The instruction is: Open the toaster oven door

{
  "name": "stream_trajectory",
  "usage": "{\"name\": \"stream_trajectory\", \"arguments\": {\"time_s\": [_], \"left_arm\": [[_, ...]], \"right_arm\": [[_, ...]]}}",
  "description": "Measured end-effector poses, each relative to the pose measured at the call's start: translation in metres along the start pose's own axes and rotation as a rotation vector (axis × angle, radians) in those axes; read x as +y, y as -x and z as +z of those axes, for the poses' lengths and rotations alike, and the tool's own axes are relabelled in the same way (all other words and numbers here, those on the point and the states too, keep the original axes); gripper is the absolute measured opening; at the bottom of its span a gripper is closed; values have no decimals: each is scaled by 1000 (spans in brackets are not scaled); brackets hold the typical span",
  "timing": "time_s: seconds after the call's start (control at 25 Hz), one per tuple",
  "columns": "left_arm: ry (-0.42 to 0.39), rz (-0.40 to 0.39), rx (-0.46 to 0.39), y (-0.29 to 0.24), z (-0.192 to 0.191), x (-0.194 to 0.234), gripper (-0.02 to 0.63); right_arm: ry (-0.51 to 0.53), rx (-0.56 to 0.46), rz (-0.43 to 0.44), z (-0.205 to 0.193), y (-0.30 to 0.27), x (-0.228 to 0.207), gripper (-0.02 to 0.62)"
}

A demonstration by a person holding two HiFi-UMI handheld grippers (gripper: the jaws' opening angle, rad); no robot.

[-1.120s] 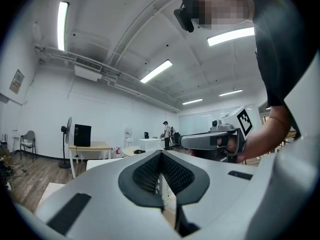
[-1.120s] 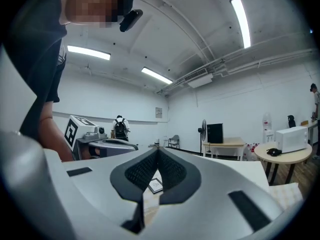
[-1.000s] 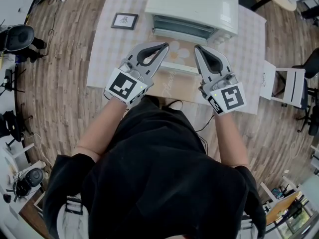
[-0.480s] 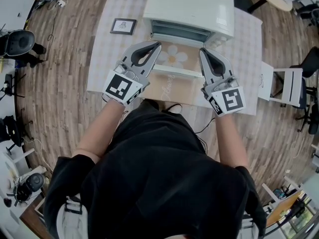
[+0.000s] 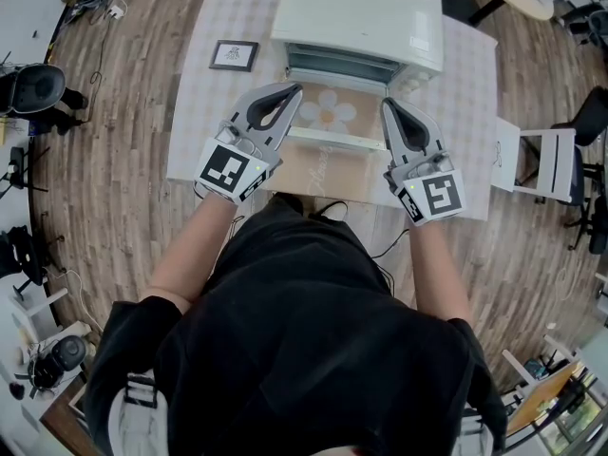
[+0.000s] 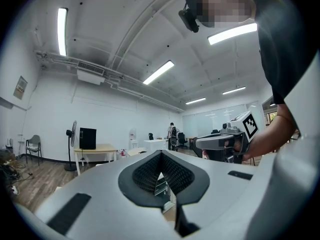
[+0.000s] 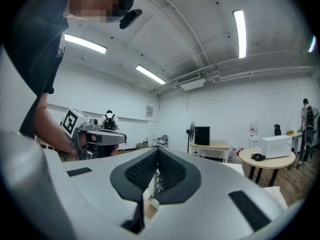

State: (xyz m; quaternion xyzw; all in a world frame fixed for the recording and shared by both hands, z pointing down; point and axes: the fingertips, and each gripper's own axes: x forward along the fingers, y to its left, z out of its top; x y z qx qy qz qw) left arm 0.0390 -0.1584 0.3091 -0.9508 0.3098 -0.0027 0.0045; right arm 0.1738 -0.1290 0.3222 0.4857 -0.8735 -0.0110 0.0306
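Note:
The white toaster oven (image 5: 361, 17) stands at the back of the table. Its door (image 5: 332, 114) hangs down flat toward me and shows a daisy pattern, with the handle bar (image 5: 332, 139) at its near edge. My left gripper (image 5: 294, 89) is shut and empty at the door's left edge. My right gripper (image 5: 388, 105) is shut and empty at the door's right edge. In the left gripper view the closed tips (image 6: 161, 153) frame a bit of the oven's rack (image 6: 163, 185). The right gripper view shows its own jaws (image 7: 158, 149) closed as well.
The oven sits on a checkered tablecloth (image 5: 209, 112), with a small framed picture (image 5: 234, 55) at the back left. A white chair (image 5: 551, 164) stands to the table's right. Black equipment (image 5: 33, 74) lies on the wooden floor at left.
Both grippers have drifted slightly apart, the left one leftward. More of the daisy on the lowered door shows between them.

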Motion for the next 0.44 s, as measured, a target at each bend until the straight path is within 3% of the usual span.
{"name": "stream_trajectory", "arguments": {"time_s": [0.44], "left_arm": [[7, -7, 7, -2, -3, -4, 12]], "right_arm": [[14, 18, -2, -4, 0, 2, 17]]}}
